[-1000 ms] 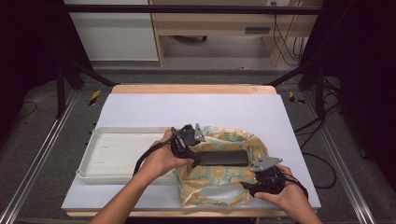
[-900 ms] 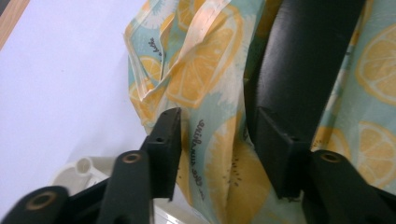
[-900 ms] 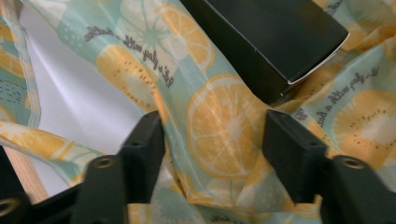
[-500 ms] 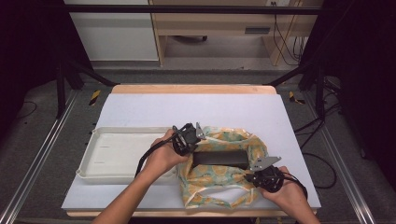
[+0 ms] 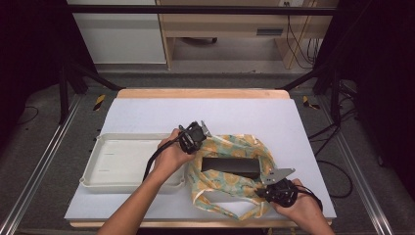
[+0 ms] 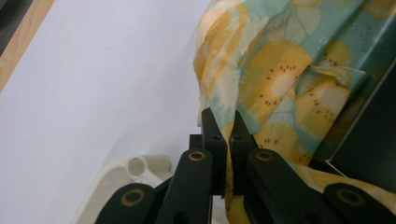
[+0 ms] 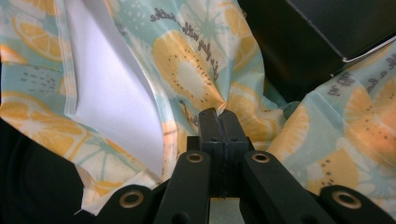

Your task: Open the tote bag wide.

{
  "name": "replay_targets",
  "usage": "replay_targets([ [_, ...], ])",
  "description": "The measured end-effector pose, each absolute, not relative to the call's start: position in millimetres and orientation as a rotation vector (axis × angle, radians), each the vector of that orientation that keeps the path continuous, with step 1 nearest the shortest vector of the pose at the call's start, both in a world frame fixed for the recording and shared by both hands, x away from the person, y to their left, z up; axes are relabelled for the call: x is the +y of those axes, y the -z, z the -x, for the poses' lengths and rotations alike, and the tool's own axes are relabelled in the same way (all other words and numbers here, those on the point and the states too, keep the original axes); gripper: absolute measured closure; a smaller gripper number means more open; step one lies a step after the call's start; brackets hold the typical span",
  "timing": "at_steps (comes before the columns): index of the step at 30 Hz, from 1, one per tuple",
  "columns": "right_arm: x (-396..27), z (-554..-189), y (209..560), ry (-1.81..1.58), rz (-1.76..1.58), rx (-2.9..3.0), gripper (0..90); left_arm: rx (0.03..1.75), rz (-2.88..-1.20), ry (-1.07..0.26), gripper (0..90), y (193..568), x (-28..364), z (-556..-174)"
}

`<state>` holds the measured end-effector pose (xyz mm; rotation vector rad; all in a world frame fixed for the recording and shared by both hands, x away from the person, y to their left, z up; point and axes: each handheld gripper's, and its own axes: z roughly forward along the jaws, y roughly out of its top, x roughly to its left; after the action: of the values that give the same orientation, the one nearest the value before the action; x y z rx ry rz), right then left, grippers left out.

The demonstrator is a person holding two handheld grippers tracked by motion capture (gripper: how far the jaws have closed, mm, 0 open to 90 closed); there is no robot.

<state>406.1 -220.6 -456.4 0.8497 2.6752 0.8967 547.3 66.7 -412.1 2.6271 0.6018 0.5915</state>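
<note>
A cloth (image 5: 226,180) printed with yellow fruit on teal lies on the white table, wrapped loosely around a long black box (image 5: 231,166). My left gripper (image 5: 195,146) is at the cloth's left edge, beside the tray. In the left gripper view the left gripper (image 6: 223,122) is shut on a fold of the cloth (image 6: 280,79), with the black box (image 6: 369,135) to its right. My right gripper (image 5: 268,191) is at the cloth's near right corner. In the right gripper view the right gripper (image 7: 219,116) is shut on a pinch of the cloth (image 7: 187,65), and the black box (image 7: 303,42) lies beyond.
A shallow cream tray (image 5: 122,161) with nothing in it sits left of the cloth, and its corner (image 6: 135,168) shows by my left jaws. The white table top (image 5: 244,115) stretches bare behind the cloth. Metal frame rails run along both sides of the table.
The cloth has drawn in around the box, and its near flap now leaves a patch of table showing. My left hand has shifted slightly at the cloth's left edge. The right hand has stayed put.
</note>
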Motion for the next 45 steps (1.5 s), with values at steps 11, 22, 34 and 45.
replay_targets([
  [11, -223, -405, 459, -0.859, -0.854, 2.665, 90.0, 0.601, -2.657, -0.578, 89.8, 415, 71, -545],
  [22, -223, -406, 454, -0.907, -0.838, 2.635, 84.5, 0.583, -2.599, -0.548, 78.3, 405, 80, -530],
  [34, -225, -394, 428, -1.038, -0.812, 2.539, 53.0, 0.514, -2.391, -0.538, 42.4, 367, 90, -493],
  [45, -237, -397, 413, -1.154, -0.847, 2.399, 85.2, 0.391, -2.349, -0.453, 72.1, 372, 77, -452],
])
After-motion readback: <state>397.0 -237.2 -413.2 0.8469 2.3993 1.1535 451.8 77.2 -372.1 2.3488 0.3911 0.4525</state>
